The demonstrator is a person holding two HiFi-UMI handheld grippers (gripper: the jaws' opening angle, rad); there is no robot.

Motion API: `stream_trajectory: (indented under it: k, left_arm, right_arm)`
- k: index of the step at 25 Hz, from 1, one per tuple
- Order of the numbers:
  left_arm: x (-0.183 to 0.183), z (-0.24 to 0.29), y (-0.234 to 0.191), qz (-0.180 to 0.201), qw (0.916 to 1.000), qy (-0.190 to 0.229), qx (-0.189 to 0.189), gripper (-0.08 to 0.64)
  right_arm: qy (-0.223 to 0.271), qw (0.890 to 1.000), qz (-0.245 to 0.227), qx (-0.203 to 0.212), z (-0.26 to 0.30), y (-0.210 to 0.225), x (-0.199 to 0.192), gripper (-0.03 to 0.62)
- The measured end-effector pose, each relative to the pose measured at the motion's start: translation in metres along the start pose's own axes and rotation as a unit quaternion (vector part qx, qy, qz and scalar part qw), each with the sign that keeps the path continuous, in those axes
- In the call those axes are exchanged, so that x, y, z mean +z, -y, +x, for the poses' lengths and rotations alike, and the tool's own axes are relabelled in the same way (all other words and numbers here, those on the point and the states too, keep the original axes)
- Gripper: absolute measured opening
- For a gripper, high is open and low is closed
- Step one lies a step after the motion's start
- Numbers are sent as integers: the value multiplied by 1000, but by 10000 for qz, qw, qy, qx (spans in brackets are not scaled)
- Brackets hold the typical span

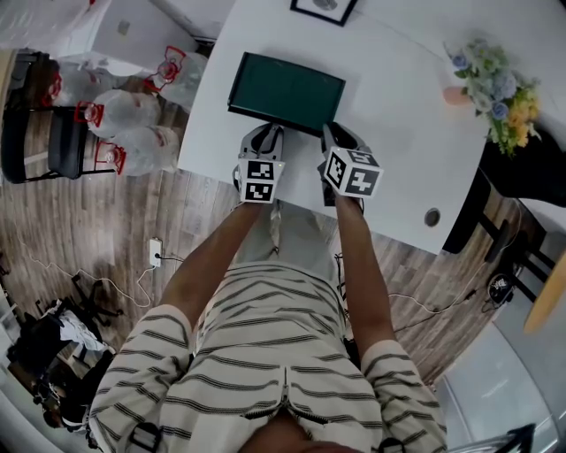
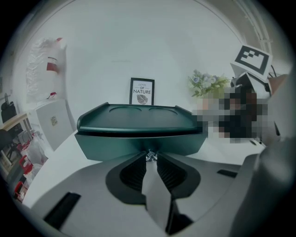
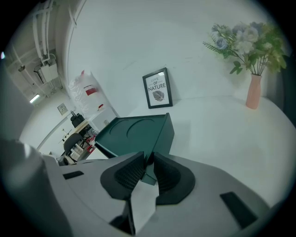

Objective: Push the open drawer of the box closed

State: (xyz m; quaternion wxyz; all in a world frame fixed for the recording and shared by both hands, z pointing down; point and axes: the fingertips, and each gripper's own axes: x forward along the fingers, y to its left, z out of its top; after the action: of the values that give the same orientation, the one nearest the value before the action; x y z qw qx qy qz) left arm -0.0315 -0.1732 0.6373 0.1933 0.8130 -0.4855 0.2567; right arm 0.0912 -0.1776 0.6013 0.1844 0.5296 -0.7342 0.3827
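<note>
A white counter [image 1: 398,115] stands against a white wall above a wood-pattern floor [image 1: 133,221]. A framed print [image 1: 324,8] leans at the counter's far edge and a vase of flowers [image 1: 495,88] stands towards its right end. On the floor to the left are clear plastic bags [image 1: 124,115] with red markings and a dark chair [image 1: 66,142]. The dark green box [image 1: 287,88] lies flat on the counter, between the framed print and the person, with two round recesses in its top. Its drawer front [image 2: 115,143] faces the person and sits beneath the overhanging top; the views do not show how far the drawer stands out. The left gripper [image 1: 268,131] is at the near face of the box, left of centre. Its fingers [image 2: 134,173] are drawn to a narrow gap, and the small metal knob [image 2: 150,156] of the drawer is seated between their tips. The right gripper [image 1: 334,134] is at the near right corner of the box. Its fingers [image 3: 129,173] are likewise nearly together, with a green edge of that corner lying between them and touching both pads. Both grippers point down and forward towards the box, each with its marker cube on top. The person wears a striped shirt [image 1: 265,354] and stands at the near edge of the counter.
</note>
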Motion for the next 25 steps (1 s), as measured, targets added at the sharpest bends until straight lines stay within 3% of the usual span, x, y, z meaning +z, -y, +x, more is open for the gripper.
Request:
stream_trajectory:
  k: [25]
  left_arm:
    - [5, 14, -2, -273, 9996, -116, 2, 66]
  right_arm:
    - [42, 10000, -12, -11, 0, 0, 0, 75]
